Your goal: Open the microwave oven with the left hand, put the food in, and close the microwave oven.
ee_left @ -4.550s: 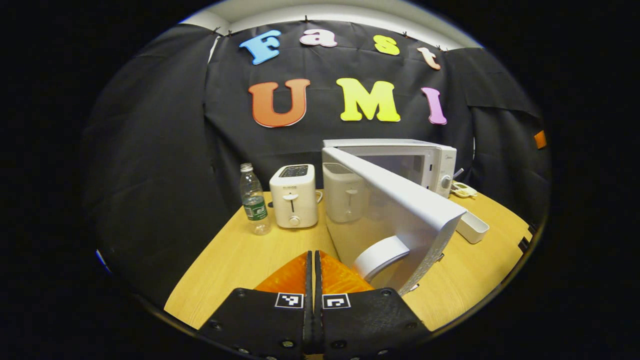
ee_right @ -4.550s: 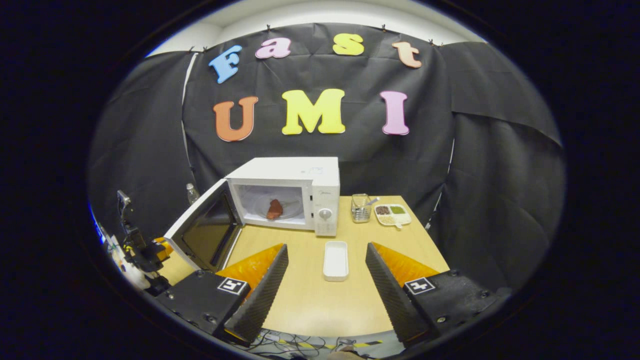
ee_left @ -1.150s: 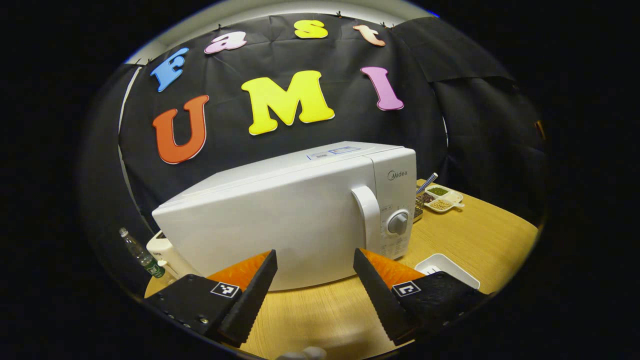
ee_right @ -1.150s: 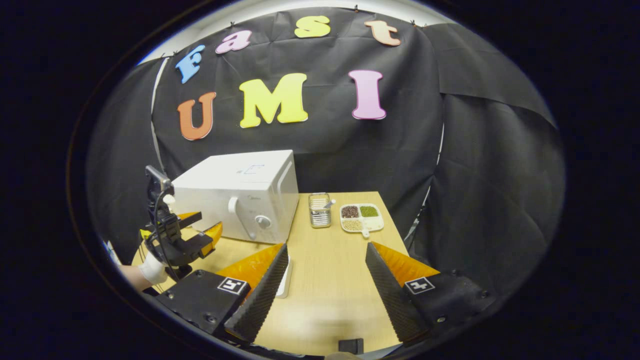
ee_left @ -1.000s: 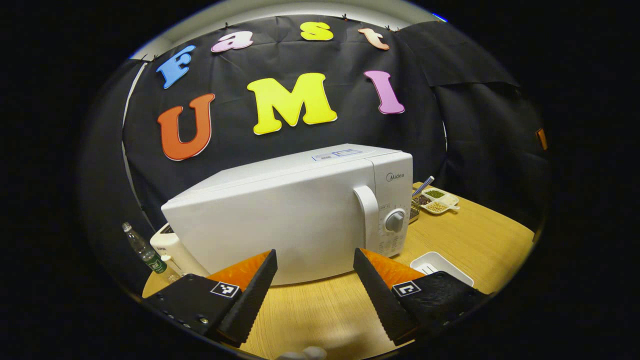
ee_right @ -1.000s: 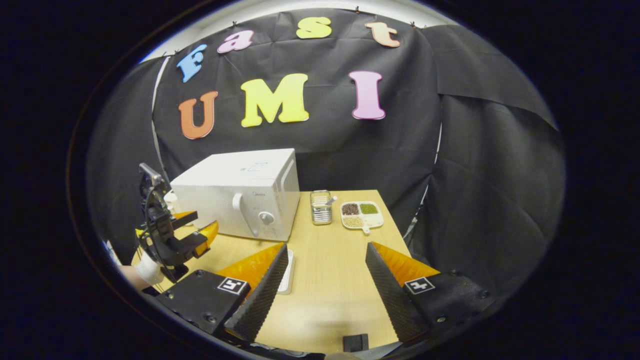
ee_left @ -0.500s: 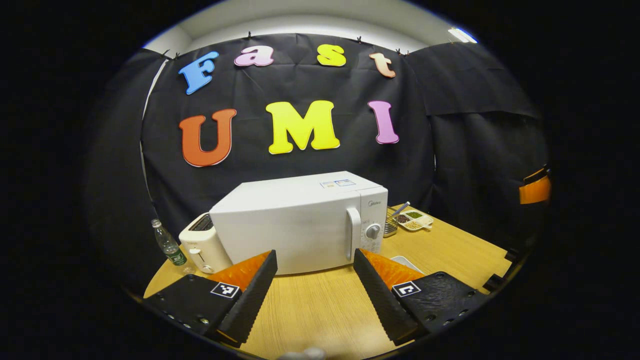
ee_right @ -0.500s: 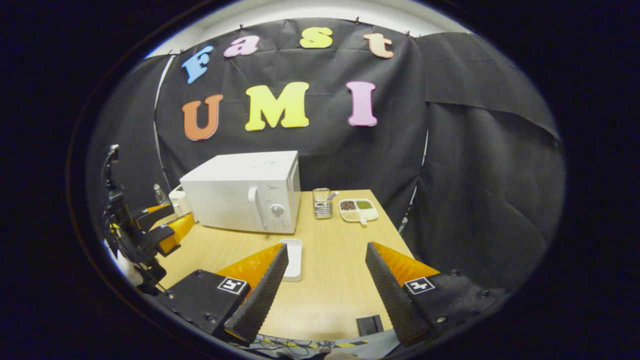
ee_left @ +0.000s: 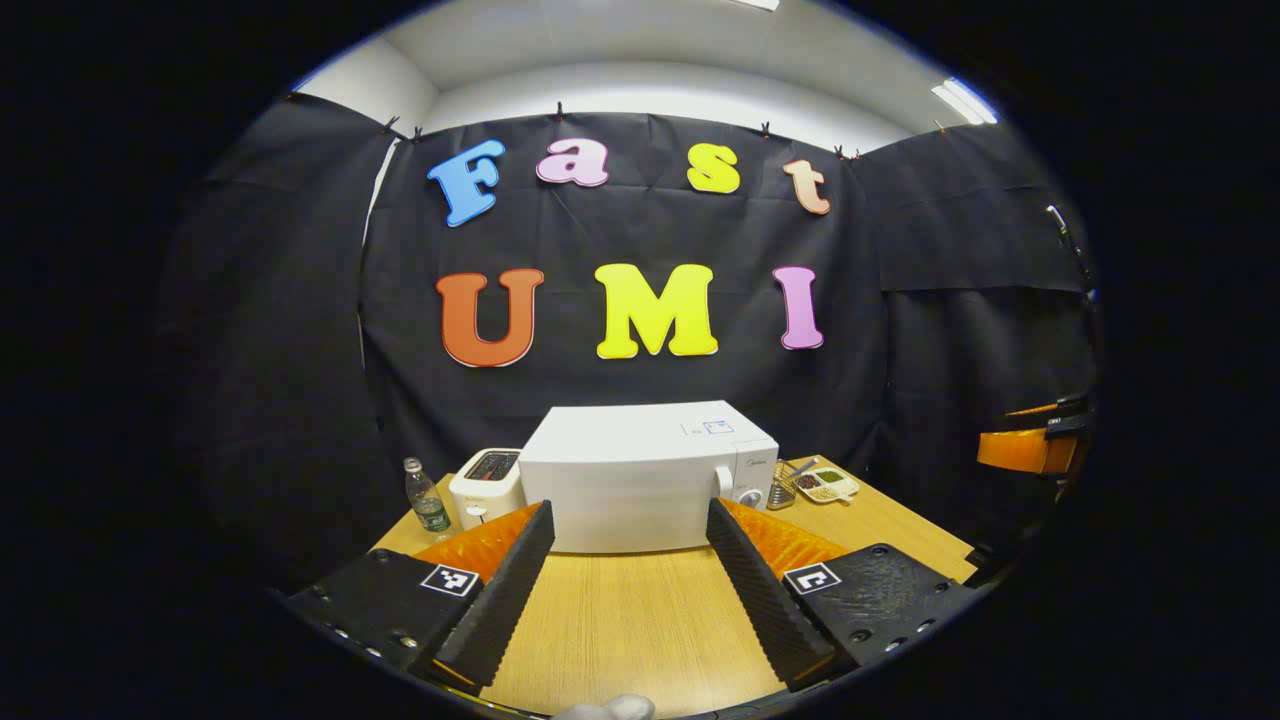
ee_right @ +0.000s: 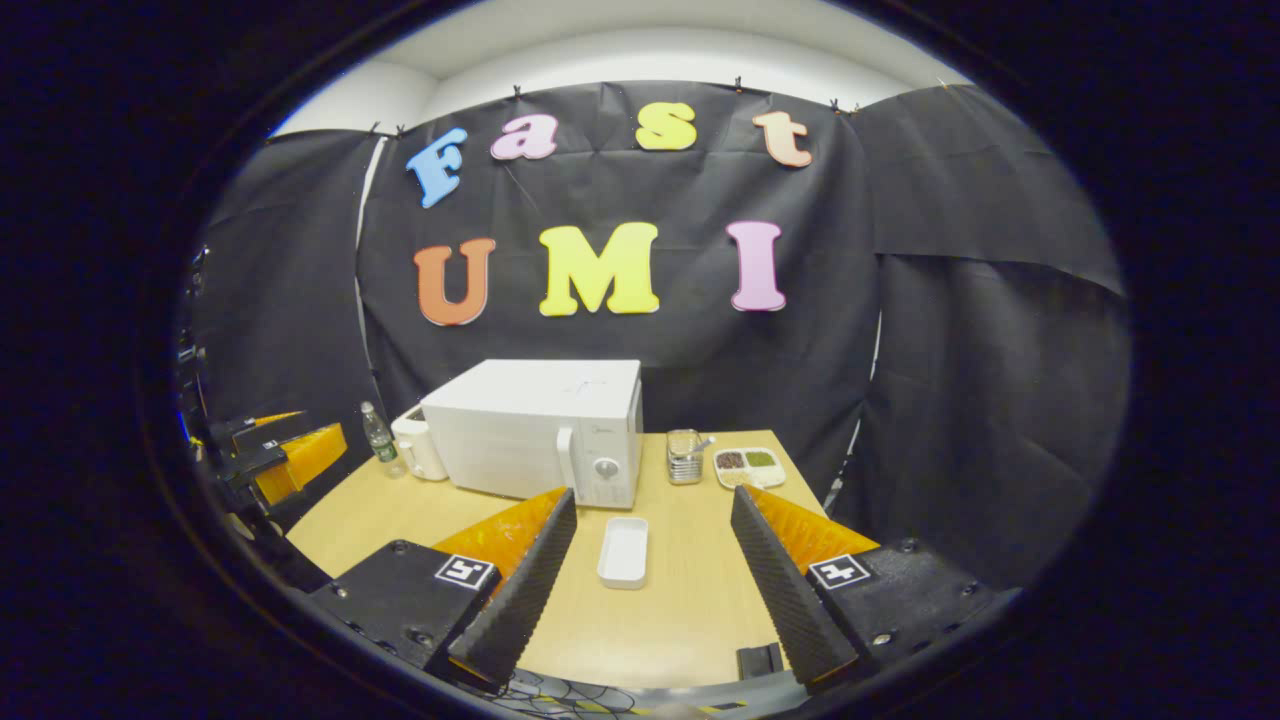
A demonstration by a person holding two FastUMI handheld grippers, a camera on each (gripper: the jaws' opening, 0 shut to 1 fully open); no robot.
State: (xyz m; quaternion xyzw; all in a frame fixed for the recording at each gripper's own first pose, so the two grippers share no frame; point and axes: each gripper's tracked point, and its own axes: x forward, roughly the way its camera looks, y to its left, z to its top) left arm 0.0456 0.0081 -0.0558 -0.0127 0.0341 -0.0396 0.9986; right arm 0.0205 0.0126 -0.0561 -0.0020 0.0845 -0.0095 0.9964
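Now your table (ee_right: 690, 600) holds the microwave oven (ee_left: 640, 480) with its door shut, where seconds ago it stood open on the food inside; I judge the task done. You've drawn the left gripper (ee_left: 625, 590) and right gripper (ee_right: 650, 580) well back, fingers spread, grasping nothing. The white tray (ee_right: 623, 552) sits empty.

Toaster (ee_left: 485, 485), bottle (ee_left: 427, 500), white tray (ee_right: 623, 551), perhaps spice dish (ee_right: 748, 464)
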